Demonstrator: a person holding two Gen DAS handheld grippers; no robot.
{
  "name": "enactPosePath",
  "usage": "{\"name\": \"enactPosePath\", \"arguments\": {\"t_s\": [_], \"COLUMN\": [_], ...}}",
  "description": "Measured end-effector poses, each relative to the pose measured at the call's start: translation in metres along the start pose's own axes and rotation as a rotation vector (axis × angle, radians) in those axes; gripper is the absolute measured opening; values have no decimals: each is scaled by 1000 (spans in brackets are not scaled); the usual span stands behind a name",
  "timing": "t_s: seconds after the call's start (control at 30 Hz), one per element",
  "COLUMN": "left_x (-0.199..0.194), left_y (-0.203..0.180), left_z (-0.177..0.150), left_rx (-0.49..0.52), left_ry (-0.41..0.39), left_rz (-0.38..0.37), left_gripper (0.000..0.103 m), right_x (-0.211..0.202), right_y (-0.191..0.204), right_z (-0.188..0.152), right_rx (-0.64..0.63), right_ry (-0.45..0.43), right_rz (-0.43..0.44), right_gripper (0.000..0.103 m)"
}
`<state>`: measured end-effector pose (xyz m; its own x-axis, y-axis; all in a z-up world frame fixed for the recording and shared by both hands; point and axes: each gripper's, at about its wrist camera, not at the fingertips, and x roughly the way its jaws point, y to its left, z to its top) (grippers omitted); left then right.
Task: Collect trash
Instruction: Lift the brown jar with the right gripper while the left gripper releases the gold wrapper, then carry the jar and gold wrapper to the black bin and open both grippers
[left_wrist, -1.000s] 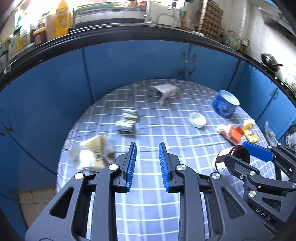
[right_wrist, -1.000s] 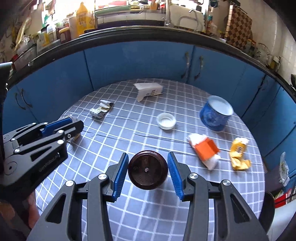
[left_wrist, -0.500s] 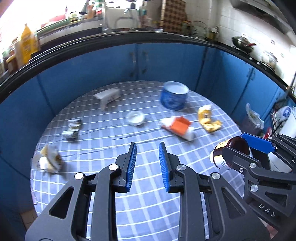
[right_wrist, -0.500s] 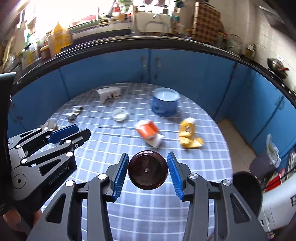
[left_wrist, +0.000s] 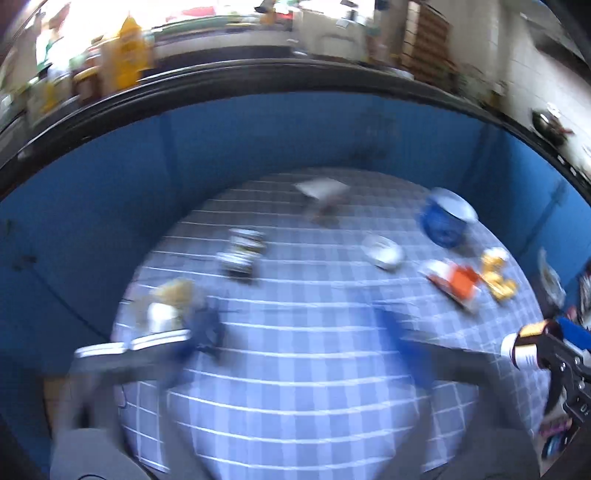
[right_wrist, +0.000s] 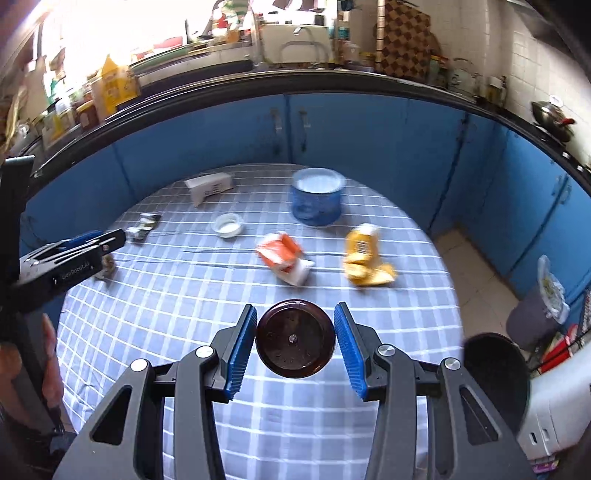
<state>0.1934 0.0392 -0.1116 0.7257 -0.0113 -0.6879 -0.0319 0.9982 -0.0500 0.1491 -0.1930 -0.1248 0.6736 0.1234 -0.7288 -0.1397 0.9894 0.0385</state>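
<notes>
Right tongs (right_wrist: 295, 339): closed on a brown jar (right_wrist: 294, 339), one blue pad against each side of its round body, its dark end facing the camera; held above the near part of the bench (right_wrist: 155, 317).
Left tongs (left_wrist: 295, 332): badly smeared by motion blur in their own view; the blue pads look spread wide with nothing between them, though I can't tell for certain. From the right view only their side shows.
Jar, handling: probably rigid and smooth, so likely to slip if the squeeze eases; gripping across the widest part of the body, as now, looks sound. Weight can't be judged.
Just ahead of the right tongs: an orange and white carton (right_wrist: 282, 258), crushed, surely light and soft; best pinched across a flattened edge.
Ahead and to the right: a yellow wrapper (right_wrist: 364, 254), crumpled and light, easy to pinch at any fold.
Further ahead: a white lid (right_wrist: 228, 224), low and flat, hard to get under; a blue tub (right_wrist: 317, 195), upright, best taken at the rim.
Far left: a white box (right_wrist: 208, 186) and a small crumpled packet (right_wrist: 142, 227).
Right of the right tongs, off the bench: a black bin (right_wrist: 495, 373) on the floor, the likely drop point for the jar.
</notes>
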Motion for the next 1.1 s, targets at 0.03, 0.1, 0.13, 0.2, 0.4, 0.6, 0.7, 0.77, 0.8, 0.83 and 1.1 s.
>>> {"name": "enactPosePath", "arguments": {"t_s": [0.03, 0.1, 0.13, 0.2, 0.4, 0.6, 0.7, 0.77, 0.8, 0.83, 1.1], "left_x": [0, 2, 6, 16, 60, 79, 69, 57, 52, 47, 16], "left_y": [9, 23, 29, 41, 67, 75, 71, 64, 60, 57, 8], "left_z": [1, 2, 3, 3, -12, -17, -16, -15, -15, -14, -14], "left_rx": [-6, 3, 14, 18, 15, -6, 5, 23, 31, 33, 101], "left_ry": [-13, -31, -32, -14, 111, 158, 132, 104, 93, 86, 57], "left_rz": [6, 26, 59, 69, 103, 104, 106, 101, 96, 96, 30], "left_gripper": [98, 99, 99, 99, 98, 46, 39, 39, 39, 39, 39], "right_x": [4, 15, 20, 26, 39, 43, 40, 37, 35, 33, 6], "right_y": [6, 25, 35, 49, 79, 81, 76, 72, 69, 66, 34], "right_z": [2, 8, 11, 16, 22, 24, 25, 25, 25, 25, 15], "right_rx": [-7, -32, -45, -64, -106, -104, -97, -90, -84, -79, -29], "right_ry": [2, 9, 13, 16, 32, 47, 39, 33, 29, 24, -13], "right_rz": [10, 32, 44, 57, 56, 30, 17, 12, 10, 7, -22], "right_gripper": [43, 43, 43, 43, 43, 43, 43, 43, 43, 43, 43]}}
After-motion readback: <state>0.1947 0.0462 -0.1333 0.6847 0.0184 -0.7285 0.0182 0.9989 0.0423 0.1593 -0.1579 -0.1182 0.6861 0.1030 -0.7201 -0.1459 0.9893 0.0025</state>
